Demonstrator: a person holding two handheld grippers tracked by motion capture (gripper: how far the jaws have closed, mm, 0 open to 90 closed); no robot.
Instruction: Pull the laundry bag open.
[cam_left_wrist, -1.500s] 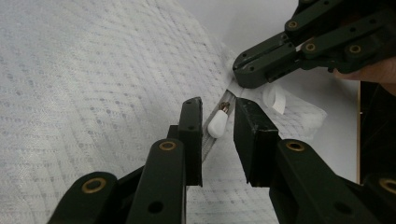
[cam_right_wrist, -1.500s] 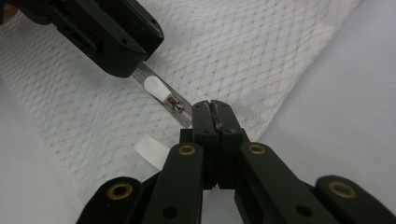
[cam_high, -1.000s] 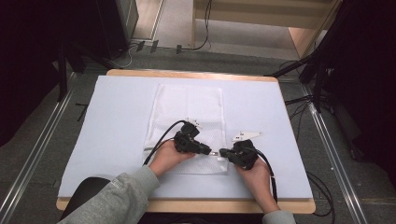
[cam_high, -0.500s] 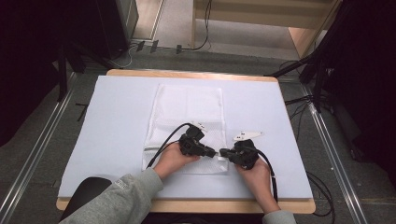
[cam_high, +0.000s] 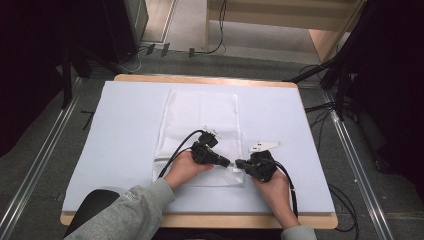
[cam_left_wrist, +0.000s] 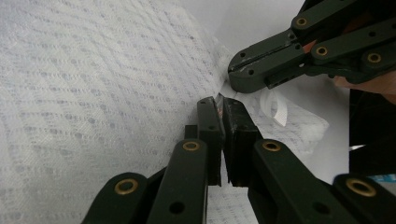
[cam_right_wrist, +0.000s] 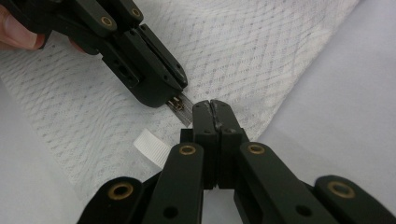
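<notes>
A white mesh bag (cam_high: 200, 125) lies flat on the pale sheet (cam_high: 115, 150) that covers the table (cam_high: 200, 79), running from the middle of the table toward the near edge, a little left of centre. Both tools meet at the bag's near right corner. The left tool (cam_high: 227, 162) comes in from the left, held in the left hand (cam_high: 185, 169), and its jaws have just been closing; in the left gripper view they stand together on a small metal zipper pull (cam_left_wrist: 219, 99) at the bag's edge. In the right gripper view that pull (cam_right_wrist: 180, 103) sticks out from the tip of the left tool (cam_right_wrist: 180, 91), a short silver tab pinched between the jaws. The right tool (cam_high: 240, 163), held in the right hand (cam_high: 272, 187), points back toward the left one, tip nearly to tip, and its jaws are pressed together; in its own view the right tool (cam_right_wrist: 211, 106) sits on the bag's hem just beside the pull (whether any cloth is caught between the pads cannot be told). A short loop of white ribbon (cam_right_wrist: 152, 145) pokes out from the bag's edge near the right tool, lying on the mesh. A grey sleeve (cam_high: 127, 210) covers the left forearm at the near edge of the table.
</notes>
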